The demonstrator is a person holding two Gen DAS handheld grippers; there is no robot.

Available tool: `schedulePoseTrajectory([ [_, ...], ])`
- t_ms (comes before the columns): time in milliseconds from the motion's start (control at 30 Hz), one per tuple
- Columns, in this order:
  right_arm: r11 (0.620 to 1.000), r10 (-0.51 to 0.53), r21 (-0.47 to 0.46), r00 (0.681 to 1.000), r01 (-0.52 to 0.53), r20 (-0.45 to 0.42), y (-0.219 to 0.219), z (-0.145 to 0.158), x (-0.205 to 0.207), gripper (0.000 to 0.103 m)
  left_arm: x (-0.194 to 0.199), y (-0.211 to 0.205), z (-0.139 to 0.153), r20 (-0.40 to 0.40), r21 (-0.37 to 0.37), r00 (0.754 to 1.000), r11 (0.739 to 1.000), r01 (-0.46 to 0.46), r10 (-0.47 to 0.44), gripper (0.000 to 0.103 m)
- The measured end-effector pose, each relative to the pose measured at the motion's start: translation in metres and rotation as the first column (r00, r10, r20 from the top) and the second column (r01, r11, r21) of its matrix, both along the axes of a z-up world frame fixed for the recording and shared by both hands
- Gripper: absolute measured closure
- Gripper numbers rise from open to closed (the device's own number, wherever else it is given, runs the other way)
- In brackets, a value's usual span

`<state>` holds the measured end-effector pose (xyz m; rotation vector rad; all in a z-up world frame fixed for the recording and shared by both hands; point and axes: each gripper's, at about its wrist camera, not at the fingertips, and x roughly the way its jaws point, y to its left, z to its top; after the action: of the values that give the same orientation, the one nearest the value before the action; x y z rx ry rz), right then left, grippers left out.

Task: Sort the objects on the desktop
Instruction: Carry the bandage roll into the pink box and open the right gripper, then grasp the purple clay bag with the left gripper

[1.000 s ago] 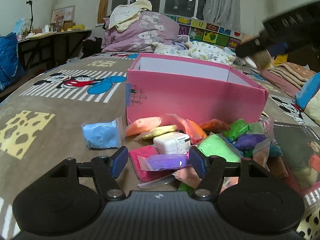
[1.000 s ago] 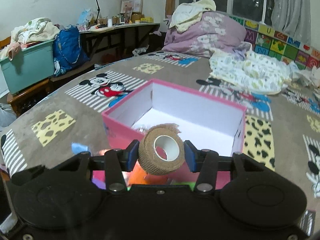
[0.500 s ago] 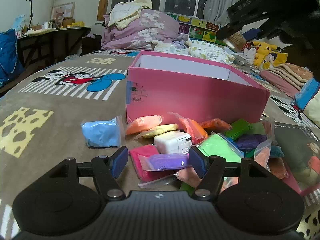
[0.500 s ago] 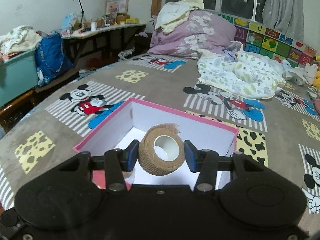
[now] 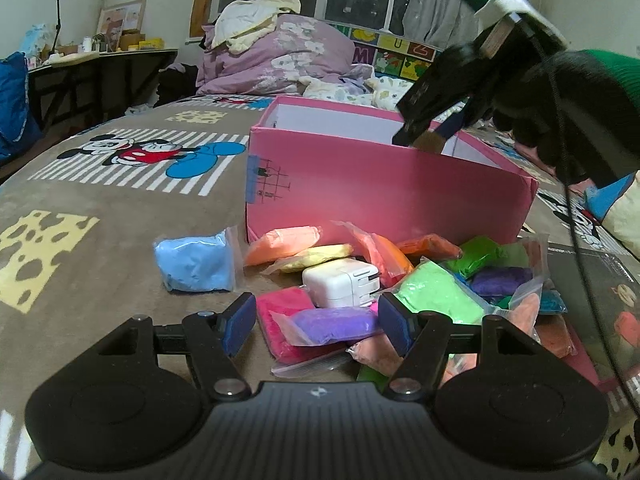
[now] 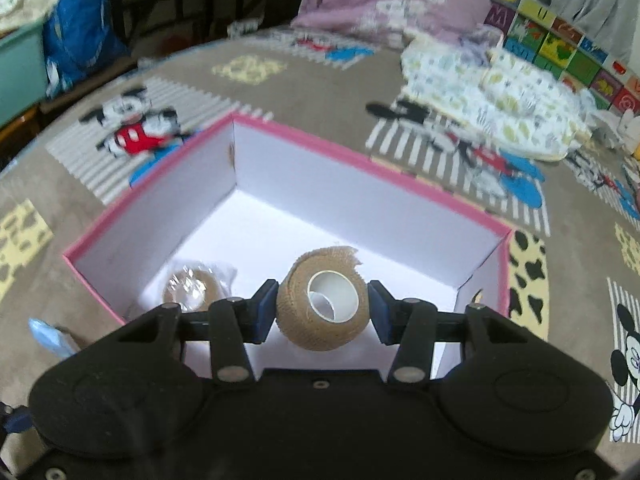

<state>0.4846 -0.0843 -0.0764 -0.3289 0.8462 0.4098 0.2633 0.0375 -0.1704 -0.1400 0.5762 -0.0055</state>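
My right gripper is shut on a tan bandage roll and holds it over the open pink box, above its near right part. A second wrapped tan roll lies inside the box at the near left. In the left wrist view my right gripper dips over the box's far right rim. My left gripper is open and empty, low over a heap of clay bags, with a purple bag and a white charger between its fingers.
A blue clay bag lies left of the heap. Green, orange and yellow bags sit before the box. A dark booklet lies at right. Bedding is piled behind the box.
My right gripper has moved forward and tipped down with the bandage roll, from the box's near rim to over its inside. The left gripper has stayed still.
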Motion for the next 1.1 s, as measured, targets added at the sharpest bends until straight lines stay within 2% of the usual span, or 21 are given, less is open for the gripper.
schedulePoseTrajectory([
  [300, 0.998, -0.022, -0.055, 0.993, 0.015, -0.115, 0.005, -0.026, 0.022, 0.055, 0.001, 0.001, -0.001, -0.003, -0.008, 1.0, 1.0, 0.007, -0.007, 0.036],
  [567, 0.997, -0.044, -0.068, 0.986, 0.034, -0.16, 0.003, -0.039, 0.029, 0.054, 0.002, 0.001, -0.001, -0.005, -0.01, 1.0, 1.0, 0.012, -0.012, 0.036],
  [600, 0.997, -0.045, -0.065, 0.987, 0.035, -0.157, 0.003, -0.038, 0.029, 0.054, 0.002, 0.001, -0.002, -0.005, -0.01, 1.0, 1.0, 0.013, -0.014, 0.036],
  [667, 0.997, -0.051, -0.065, 0.988, 0.042, -0.147, 0.002, -0.036, 0.028, 0.046, 0.002, 0.001, -0.002, -0.006, -0.008, 1.0, 1.0, 0.015, -0.015, 0.036],
  [867, 0.998, -0.059, -0.026, 0.992, 0.057, -0.112, -0.005, -0.027, 0.022, 0.042, 0.002, 0.0, -0.002, -0.008, 0.0, 1.0, 1.0, 0.019, -0.019, 0.036],
  [1100, 0.992, -0.066, 0.109, 0.998, 0.067, -0.006, -0.024, 0.009, -0.01, 0.038, 0.001, 0.003, -0.002, -0.012, -0.022, 1.0, 0.999, 0.025, -0.025, 0.036],
])
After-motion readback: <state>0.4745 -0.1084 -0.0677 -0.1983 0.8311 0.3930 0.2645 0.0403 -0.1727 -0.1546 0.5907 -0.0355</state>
